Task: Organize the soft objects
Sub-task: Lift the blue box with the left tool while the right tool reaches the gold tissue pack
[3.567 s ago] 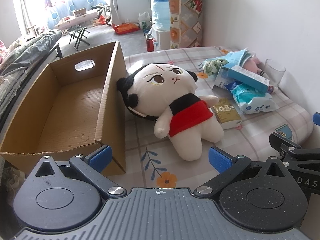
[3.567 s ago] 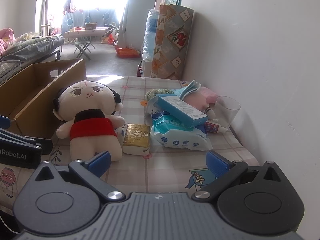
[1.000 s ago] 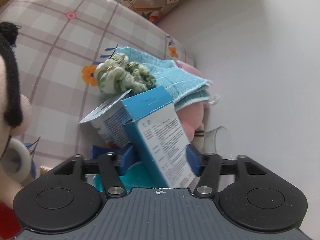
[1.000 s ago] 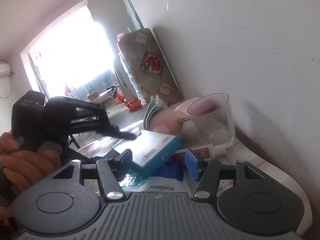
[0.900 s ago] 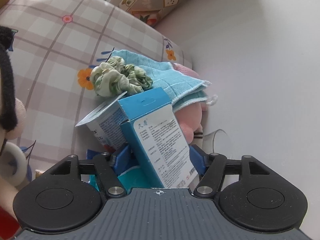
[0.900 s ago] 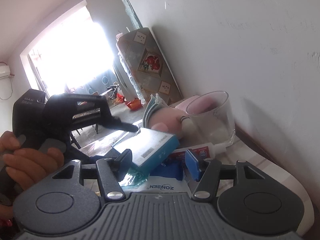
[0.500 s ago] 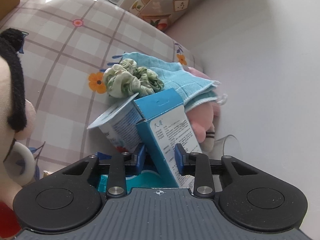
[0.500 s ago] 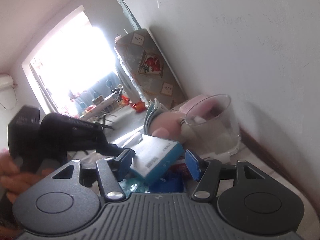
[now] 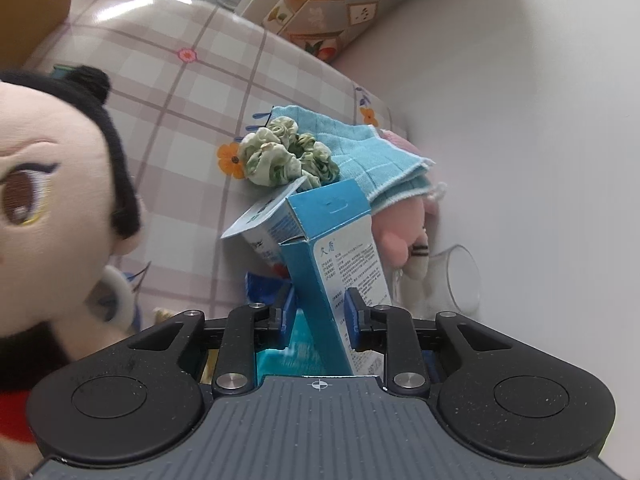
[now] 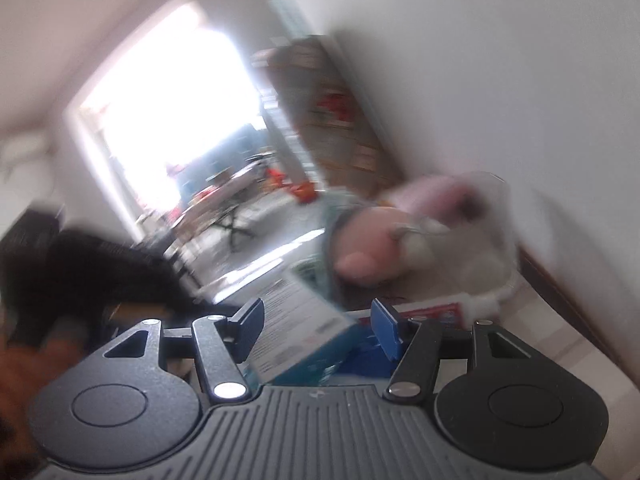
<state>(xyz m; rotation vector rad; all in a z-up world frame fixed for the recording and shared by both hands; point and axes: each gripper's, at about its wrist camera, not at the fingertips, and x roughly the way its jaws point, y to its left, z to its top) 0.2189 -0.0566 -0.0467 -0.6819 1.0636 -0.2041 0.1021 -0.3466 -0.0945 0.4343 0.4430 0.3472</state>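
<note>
My left gripper (image 9: 318, 312) is shut on a blue carton box (image 9: 340, 248) and holds it tilted above the pile. Behind it lie a green scrunchie (image 9: 286, 156), a folded blue towel (image 9: 368, 156) and a pink plush toy (image 9: 404, 232). A big plush doll (image 9: 44, 200) with black hair and red dress fills the left. My right gripper (image 10: 318, 322) is open, its blue pads either side of the same box (image 10: 296, 332); this view is blurred. The pink plush (image 10: 380, 240) lies just beyond it.
A clear glass (image 9: 460, 280) stands by the white wall at the right, also in the right wrist view (image 10: 488, 232). A toothpaste tube (image 10: 448, 308) lies below it. The checked tablecloth (image 9: 192, 120) covers the table. A cardboard box corner (image 9: 28, 8) shows far left.
My left gripper has closed onto the blue box and lifted its end. The right gripper has shifted quickly, blurring its view, and stays open around the box.
</note>
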